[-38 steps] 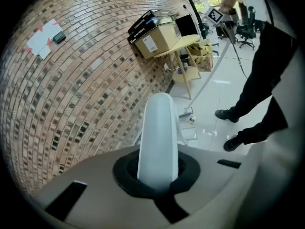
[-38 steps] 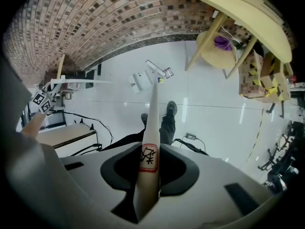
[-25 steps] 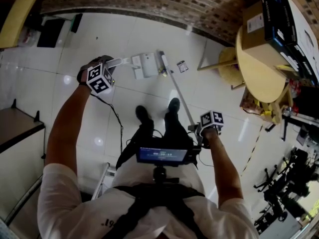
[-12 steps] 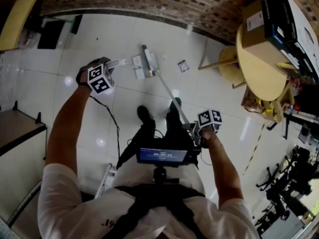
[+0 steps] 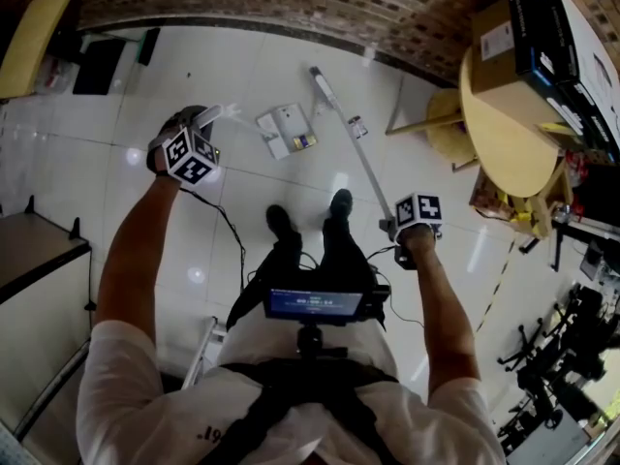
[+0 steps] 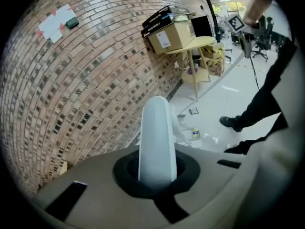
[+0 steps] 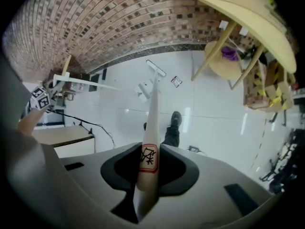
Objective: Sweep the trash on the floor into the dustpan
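Observation:
My left gripper (image 5: 200, 130) (image 6: 156, 170) is shut on the white handle (image 6: 155, 137) of the dustpan (image 5: 287, 130), which rests on the white floor ahead of the person's shoes. A small yellow scrap (image 5: 305, 142) lies at the pan's near edge. My right gripper (image 5: 394, 229) (image 7: 147, 176) is shut on the pale broom handle (image 7: 149, 142). The broom slants away to its head (image 5: 321, 78) (image 7: 156, 68), beyond the pan and to its right. A small dark-and-white wrapper (image 5: 356, 127) (image 7: 176, 81) lies on the floor just right of the broom stick.
A brick wall (image 5: 291, 3) runs along the far side. A round wooden table (image 5: 509, 124) with stacked boxes (image 5: 528, 37) stands at the right, a stool (image 5: 441, 129) beneath it. A dark cabinet (image 5: 29, 250) is at the left. A cable (image 5: 228, 231) trails from the left gripper.
The broom head swung left over the dustpan, then back right and farther toward the wall. My right gripper shifted right. The dustpan turned slightly; the wrapper stayed put.

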{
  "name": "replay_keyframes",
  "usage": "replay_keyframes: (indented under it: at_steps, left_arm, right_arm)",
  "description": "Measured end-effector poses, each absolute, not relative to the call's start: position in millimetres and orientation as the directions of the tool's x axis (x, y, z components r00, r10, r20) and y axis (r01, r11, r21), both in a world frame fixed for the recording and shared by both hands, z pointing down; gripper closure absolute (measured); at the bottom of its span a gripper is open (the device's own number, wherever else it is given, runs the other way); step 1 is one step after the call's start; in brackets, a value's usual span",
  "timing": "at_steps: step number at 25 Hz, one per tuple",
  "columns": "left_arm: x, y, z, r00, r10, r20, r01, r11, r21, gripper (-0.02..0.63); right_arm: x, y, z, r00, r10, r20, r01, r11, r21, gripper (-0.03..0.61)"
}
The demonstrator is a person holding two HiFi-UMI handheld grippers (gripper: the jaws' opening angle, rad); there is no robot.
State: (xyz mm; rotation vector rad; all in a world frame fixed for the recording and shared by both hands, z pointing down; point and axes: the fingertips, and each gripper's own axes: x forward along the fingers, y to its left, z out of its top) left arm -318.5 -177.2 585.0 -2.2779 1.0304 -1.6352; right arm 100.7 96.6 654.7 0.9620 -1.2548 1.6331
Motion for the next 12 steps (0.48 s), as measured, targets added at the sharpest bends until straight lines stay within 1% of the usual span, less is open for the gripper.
replay_keyframes:
  at_steps: [3,6,8,12]
  left_arm:
    - [-313,-187,579,0.157,-0.655,0.739,-0.426,-0.72,-0.548,0.614]
    - [-311,-198,573,0.135,-0.692,0.71,-0.419,-0.689,-0.592,0.614]
    - [-312,-206,568,0.118,-0.712,0.692,-0.419,-0.668,-0.615,0.614]
    - [-313,-223,558,0.103,-0.734,0.672,-0.405,-0.648,-0.645,0.614]
  right_arm:
    - [130,68,666,-0.233,0.181,0.956,-0.972,-0.07,-0.223,0.505]
    - [142,40,673,-0.172,0.194,0.966,-0.985,-0.044,-0.167,0.505]
    - [138,27,674,-0.154,0.21,0.966,-0.988,-0.036,-0.15,0.505]
    - [122,20,687,-0.176,0.261,0.949,-0.984,-0.012,-0.18,0.505]
